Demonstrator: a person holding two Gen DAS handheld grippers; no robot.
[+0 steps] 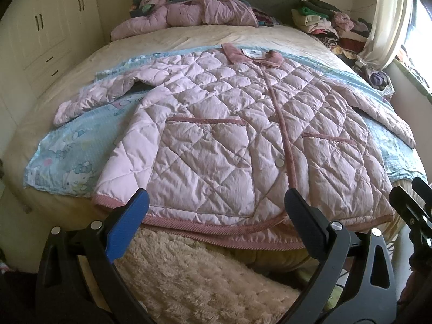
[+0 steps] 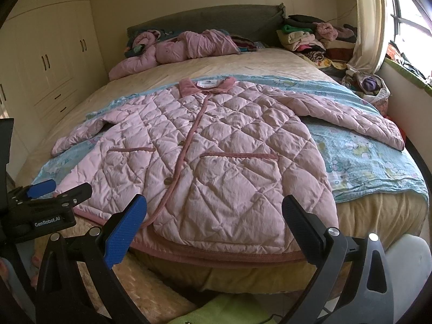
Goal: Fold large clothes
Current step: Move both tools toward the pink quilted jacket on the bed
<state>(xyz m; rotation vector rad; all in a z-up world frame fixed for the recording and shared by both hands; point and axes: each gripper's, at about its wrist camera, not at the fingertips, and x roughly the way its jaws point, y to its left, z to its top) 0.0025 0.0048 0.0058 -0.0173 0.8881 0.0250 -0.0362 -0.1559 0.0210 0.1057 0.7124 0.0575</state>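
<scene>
Two claws, left gripper (image 1: 216, 213) and right gripper (image 2: 214, 216), hang wide open and empty near the flat pink quilted coat (image 1: 229, 135) on the bed (image 1: 189, 36).

"GenRobot.AI" on left gripper (image 2: 58, 189)

Quilted, softly sheened pink jacket (image 1: 216, 135) with corduroy-like trim, thin printed cotton blanket (image 2: 364, 156), shaggy rug (image 1: 189, 278)

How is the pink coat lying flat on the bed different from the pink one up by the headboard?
The quilted coat is spread flat, buttoned, sleeves out, on the blue cartoon sheet. The crumpled coat lies bunched and twisted against the headboard, straight on the beige bedspread. Both are pink and padded.
</scene>
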